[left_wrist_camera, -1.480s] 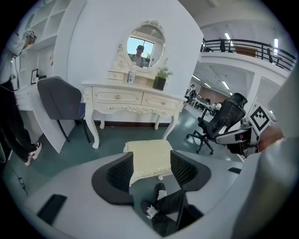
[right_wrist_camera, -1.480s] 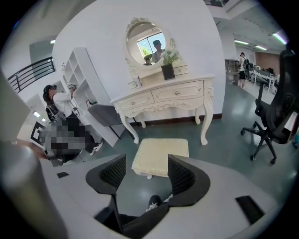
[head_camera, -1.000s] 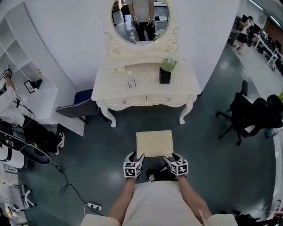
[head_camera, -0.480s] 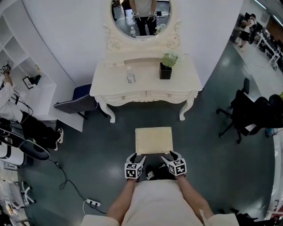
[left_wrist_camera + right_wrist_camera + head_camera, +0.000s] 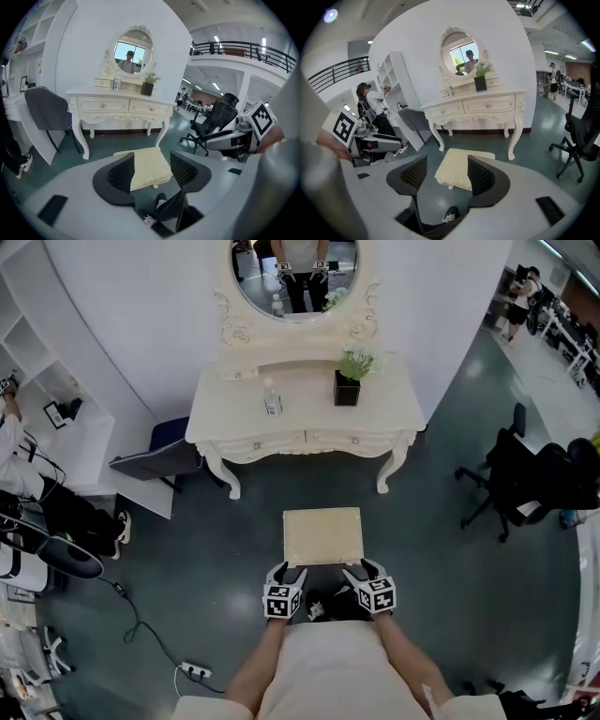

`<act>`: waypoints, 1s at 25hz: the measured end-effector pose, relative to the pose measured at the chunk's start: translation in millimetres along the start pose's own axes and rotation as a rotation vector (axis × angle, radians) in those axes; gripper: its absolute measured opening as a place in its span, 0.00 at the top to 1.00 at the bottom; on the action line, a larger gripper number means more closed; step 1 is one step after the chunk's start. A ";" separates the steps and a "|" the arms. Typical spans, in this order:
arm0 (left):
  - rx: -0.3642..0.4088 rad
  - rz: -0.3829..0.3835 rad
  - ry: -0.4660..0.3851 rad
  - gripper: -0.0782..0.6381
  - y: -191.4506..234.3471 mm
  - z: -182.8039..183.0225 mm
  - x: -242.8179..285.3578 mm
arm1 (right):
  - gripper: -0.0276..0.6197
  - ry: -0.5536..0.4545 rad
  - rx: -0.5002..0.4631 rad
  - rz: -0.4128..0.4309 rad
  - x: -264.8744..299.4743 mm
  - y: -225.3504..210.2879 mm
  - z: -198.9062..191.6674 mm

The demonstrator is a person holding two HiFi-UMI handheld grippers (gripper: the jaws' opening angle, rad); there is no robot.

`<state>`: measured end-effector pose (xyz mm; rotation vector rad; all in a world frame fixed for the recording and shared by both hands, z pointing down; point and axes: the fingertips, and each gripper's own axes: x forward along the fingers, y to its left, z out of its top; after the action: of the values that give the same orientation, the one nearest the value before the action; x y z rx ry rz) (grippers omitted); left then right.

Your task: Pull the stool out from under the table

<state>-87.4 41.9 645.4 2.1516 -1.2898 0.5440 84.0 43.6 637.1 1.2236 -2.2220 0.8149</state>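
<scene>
Overhead, stool (image 5: pixel 323 536) legs hidden beneath seat, mirror (image 5: pixel 293 277) top cropped

The stool (image 5: pixel 323 536) stands clear of the table (image 5: pixel 305 418).

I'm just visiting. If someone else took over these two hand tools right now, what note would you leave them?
Left gripper: open, jaws have just closed a little. The stool's near corner shows between them, not pinched.
Right gripper: open at the other near corner, not gripping.
Stool: on the floor, clear of the dressing table.
Done: the stool looks fully pulled out.
Left: probably only drawing both grippers back.
</scene>
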 end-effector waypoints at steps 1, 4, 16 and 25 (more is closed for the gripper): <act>0.005 -0.004 0.000 0.54 -1.3 0.0 0.2 | 0.49 -0.005 0.002 -0.002 -0.7 -0.5 0.6; 0.010 -0.016 -0.008 0.54 -4.0 1.3 0.2 | 0.50 -0.013 0.008 -0.004 -1.0 -1.9 1.4; -0.006 -0.013 -0.021 0.63 0.6 -0.2 -6.1 | 0.67 -0.027 0.016 -0.015 -4.2 2.5 2.7; -0.006 -0.022 -0.027 0.73 -1.7 -2.9 -8.5 | 0.78 -0.040 0.028 -0.024 -6.7 1.3 1.3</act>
<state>-89.9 50.1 642.0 2.1730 -1.2784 0.5037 86.0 47.3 631.5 1.2876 -2.2305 0.8217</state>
